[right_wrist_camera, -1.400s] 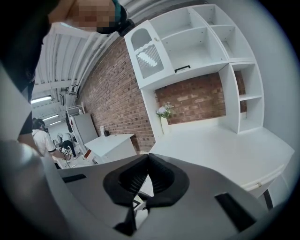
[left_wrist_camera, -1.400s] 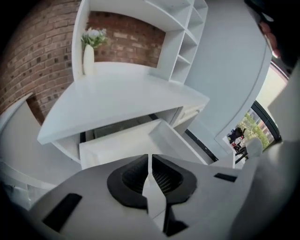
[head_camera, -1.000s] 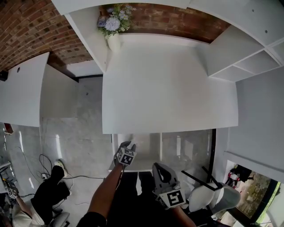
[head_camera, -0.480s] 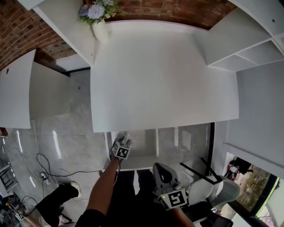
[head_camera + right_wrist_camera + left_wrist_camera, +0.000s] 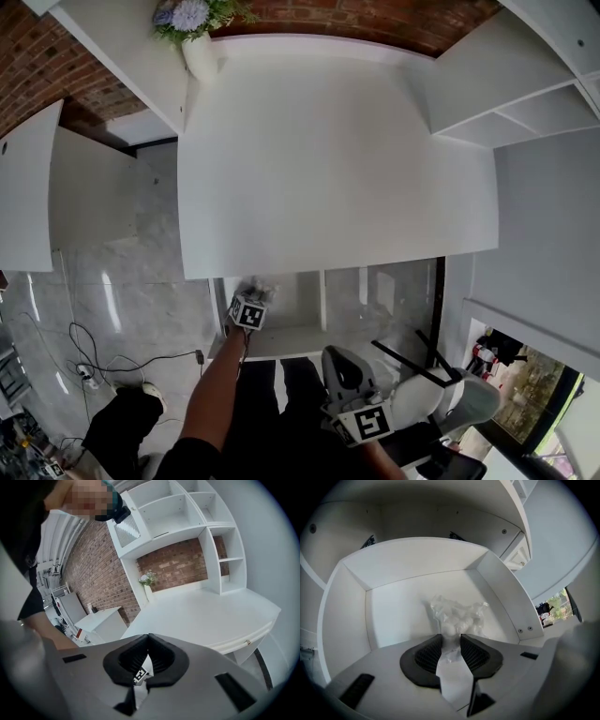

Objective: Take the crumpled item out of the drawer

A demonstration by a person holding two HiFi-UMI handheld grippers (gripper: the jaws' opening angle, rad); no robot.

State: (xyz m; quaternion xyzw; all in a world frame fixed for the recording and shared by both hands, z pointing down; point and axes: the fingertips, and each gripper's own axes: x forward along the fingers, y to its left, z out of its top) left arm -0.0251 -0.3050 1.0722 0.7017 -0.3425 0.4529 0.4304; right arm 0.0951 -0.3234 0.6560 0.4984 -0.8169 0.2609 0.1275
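Note:
An open white drawer [image 5: 347, 616] holds a crumpled clear plastic item [image 5: 461, 613] on its floor, near the middle. My left gripper [image 5: 450, 637] reaches into the drawer, and the item's near end sits between its black pads [image 5: 429, 653]. The jaws are closing around it, and the item still rests on the drawer floor. In the head view the left gripper [image 5: 255, 292] is under the desk edge, inside the drawer [image 5: 281, 345]. My right gripper [image 5: 339, 361] hangs back by the person's lap, its jaws shut [image 5: 149, 641] on nothing.
A large white desk top [image 5: 337, 159] overhangs the drawer. A vase of flowers [image 5: 192, 28] stands at its far left corner, and white shelves [image 5: 506, 84] are at the right. A white chair [image 5: 450, 403] and cables on the floor [image 5: 103, 361] lie nearby.
The left gripper has pushed further forward into the drawer, up to the crumpled item. The head view has shifted. The right gripper has stayed about where it was.

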